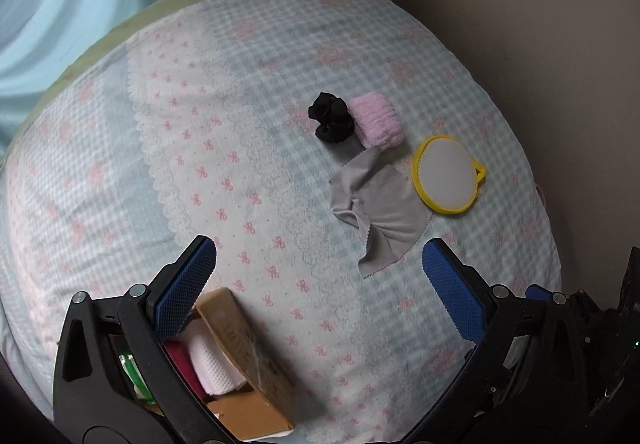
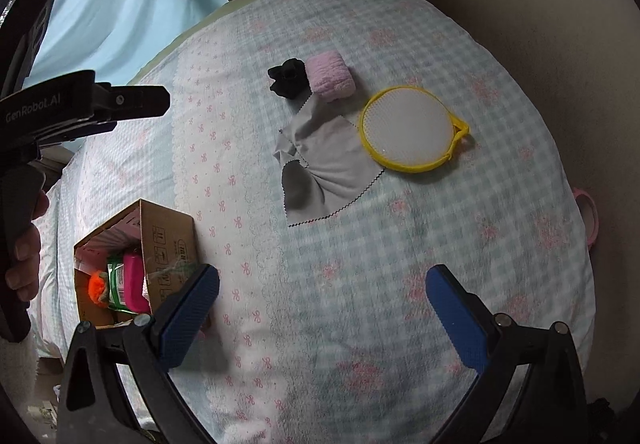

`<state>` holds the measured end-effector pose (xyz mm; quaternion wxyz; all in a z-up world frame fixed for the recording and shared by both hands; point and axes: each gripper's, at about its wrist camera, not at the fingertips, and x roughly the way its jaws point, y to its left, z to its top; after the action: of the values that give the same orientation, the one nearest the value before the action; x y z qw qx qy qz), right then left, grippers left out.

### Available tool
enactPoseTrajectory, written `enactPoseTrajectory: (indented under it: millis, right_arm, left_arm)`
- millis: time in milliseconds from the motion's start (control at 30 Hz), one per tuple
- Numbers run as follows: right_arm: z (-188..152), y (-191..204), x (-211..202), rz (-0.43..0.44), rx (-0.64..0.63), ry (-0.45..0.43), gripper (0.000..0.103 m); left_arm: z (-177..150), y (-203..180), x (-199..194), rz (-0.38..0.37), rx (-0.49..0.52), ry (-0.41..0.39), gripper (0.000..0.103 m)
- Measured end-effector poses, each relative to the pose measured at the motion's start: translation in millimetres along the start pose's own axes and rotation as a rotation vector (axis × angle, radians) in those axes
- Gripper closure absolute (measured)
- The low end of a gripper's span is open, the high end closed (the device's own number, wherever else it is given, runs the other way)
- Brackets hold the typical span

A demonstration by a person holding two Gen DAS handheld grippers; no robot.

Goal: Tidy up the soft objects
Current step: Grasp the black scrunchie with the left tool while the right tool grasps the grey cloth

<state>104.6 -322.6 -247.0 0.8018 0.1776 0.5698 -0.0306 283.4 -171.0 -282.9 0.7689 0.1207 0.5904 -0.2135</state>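
Note:
On the checked bedspread lie a black scrunched fabric piece (image 1: 331, 123) (image 2: 287, 78), a pink rolled towel (image 1: 379, 120) (image 2: 330, 79), a crumpled grey cloth (image 1: 376, 212) (image 2: 320, 168) and a yellow-rimmed round pad (image 1: 447, 174) (image 2: 410, 130), close together. A cardboard box (image 1: 248, 364) (image 2: 160, 240) holds pink, white, green and orange items. My left gripper (image 1: 320, 284) is open and empty, just right of the box, short of the grey cloth. My right gripper (image 2: 322, 318) is open and empty, nearer than the cloth. The left gripper's body (image 2: 80, 104) shows at the left of the right wrist view.
The bed (image 1: 240, 164) fills both views. A light blue curtain (image 1: 60, 4) hangs at far left. A beige wall or headboard (image 1: 520, 24) is at right. A pink ring (image 2: 586, 212) sits at the bed's right edge.

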Motion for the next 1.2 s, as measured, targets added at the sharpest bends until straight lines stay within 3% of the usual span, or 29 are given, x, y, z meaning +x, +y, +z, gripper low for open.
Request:
enactPoseTrajectory:
  millis: [367,567,767,867,1033,1200]
  right_arm:
    - [16,12,70,-0.099,0.056,-0.108,0.000]
    - [19,16,118,-0.208,0.057,-0.144,0.000]
    - [18,23,158,-0.262,0.008,-0.149,0.000]
    - [22,25,169,-0.300,-0.017,-0.182,0.000]
    - [41,21,171,-0.289,-0.006,-0.249,0.017]
    - [57,17,171,-0.270,-0.014,-0.293,0.045]
  left_arm:
    - [63,-5,113,-0.027,0.302,0.077,0.000]
    - [83,-14,169,-0.030,0.450,0.116,0.001]
    - [96,-19,208,-0.051,0.502,0.133,0.002]
    - [103,-20,224,-0.068,0.496,0.138,0.009]
    - [109,-22,233,-0.091,0.502,0.093,0.012]
    - [125,-13,229,-0.100,0.513,0.060,0.037]
